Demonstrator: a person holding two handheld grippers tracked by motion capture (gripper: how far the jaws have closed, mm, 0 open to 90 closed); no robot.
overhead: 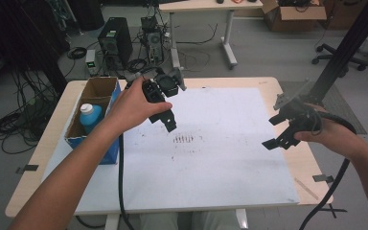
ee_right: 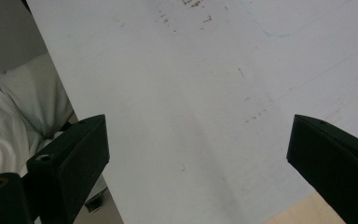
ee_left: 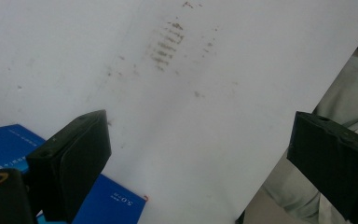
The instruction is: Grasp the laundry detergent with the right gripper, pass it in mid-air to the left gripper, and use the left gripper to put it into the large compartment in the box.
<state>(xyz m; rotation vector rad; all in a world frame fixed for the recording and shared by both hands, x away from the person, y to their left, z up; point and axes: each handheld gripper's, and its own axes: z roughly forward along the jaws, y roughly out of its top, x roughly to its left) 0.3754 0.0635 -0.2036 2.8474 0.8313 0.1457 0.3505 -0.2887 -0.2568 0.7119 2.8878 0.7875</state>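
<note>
Left tongs (overhead: pixel 165 108) held above the white sheet (overhead: pixel 211 158), just right of the box (overhead: pixel 97 88); jaws spread wide, nothing between them. In the left gripper view they frame bare sheet with a patch of brown smudges (ee_left: pixel 168 44), and the blue box wall (ee_left: pixel 107 200) sits at the lower left edge.

Right tongs (overhead: pixel 280 132) hang over the sheet's right edge, well apart from the left pair. Jaws also spread, empty. The right gripper view looks down on plain sheet and a strip of table (ee_right: pixel 303 212) at the corner.

Bottle (overhead: pixel 90 116), blue with a white cap, stands upright inside the box, at the table's left side. Nothing touches it. It is the nearest thing to the left tongs, so I take it as the object of the work (the sheet itself carries nothing else to handle).

Progress, as judged: early. No grasp made, bottle not lifted, both tongs idle in the air. Left to do: swing the left tongs over the box, come down past its flaps, close on the bottle, lift it clear. The box walls look like the tight spot for that reach. Right tongs seem to have no part yet.
</note>
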